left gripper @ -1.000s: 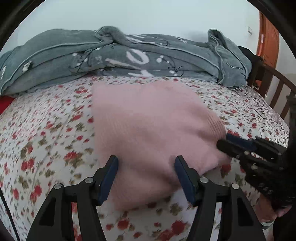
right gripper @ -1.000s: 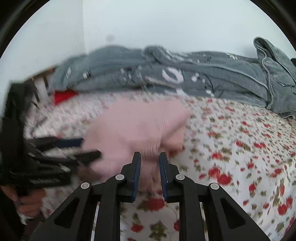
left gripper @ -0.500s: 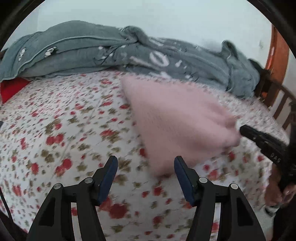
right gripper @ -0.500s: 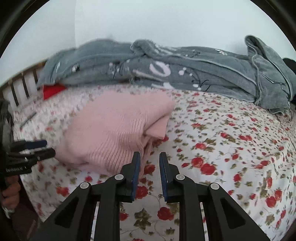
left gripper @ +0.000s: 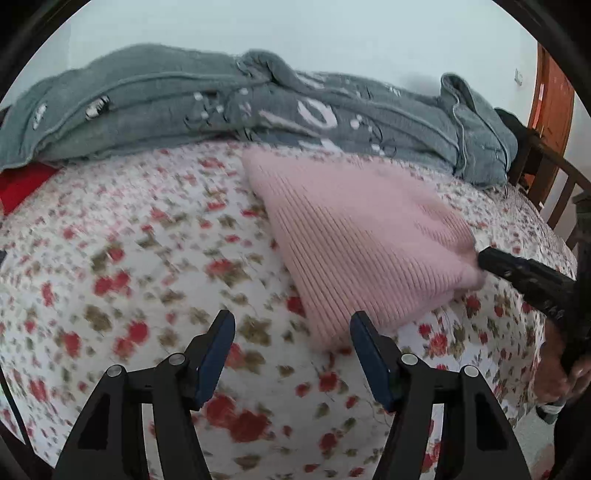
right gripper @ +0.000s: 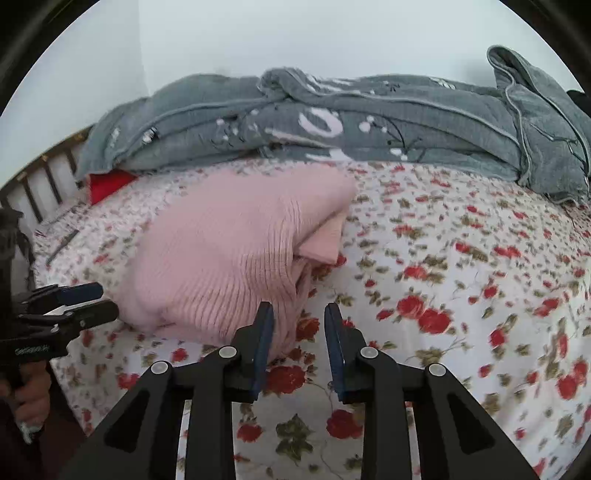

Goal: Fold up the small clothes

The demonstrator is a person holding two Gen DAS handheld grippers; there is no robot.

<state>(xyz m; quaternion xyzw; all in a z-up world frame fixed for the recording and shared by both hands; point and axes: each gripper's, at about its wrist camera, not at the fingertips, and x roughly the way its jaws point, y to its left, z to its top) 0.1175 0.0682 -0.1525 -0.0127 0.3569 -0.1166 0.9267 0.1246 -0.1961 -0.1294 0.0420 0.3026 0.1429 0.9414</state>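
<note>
Left gripper (left gripper: 291, 354) nearest in its own view, jaws spread wide, nothing between them, hovering over the flowered bedsheet (left gripper: 147, 280); its right finger (left gripper: 371, 360) sits just at the near corner of the pink sweater (left gripper: 362, 243), contact unclear. Right gripper (right gripper: 299, 343) jaws parted a moderate gap, empty, only sheet showing between them; left finger (right gripper: 264, 341) is just beside the sweater's near edge, touching or not cannot be told.

Sweater lies folded in a thick bundle on the sheet, middle of the bed. In the left view its long axis runs from the near corner diagonally back, ribs running along that line. In the right view the layered open edges with a paler fold face right, rounded ribbed bulge faces near-left.

Behind it, a rumpled grey blanket (right gripper: 332, 125) stretches across the far side against the white wall (right gripper: 295, 33). Red cloth (right gripper: 107, 184) peeks from under the blanket's left end. Wooden bed rail (left gripper: 554, 184) at far right in the left view.
</note>
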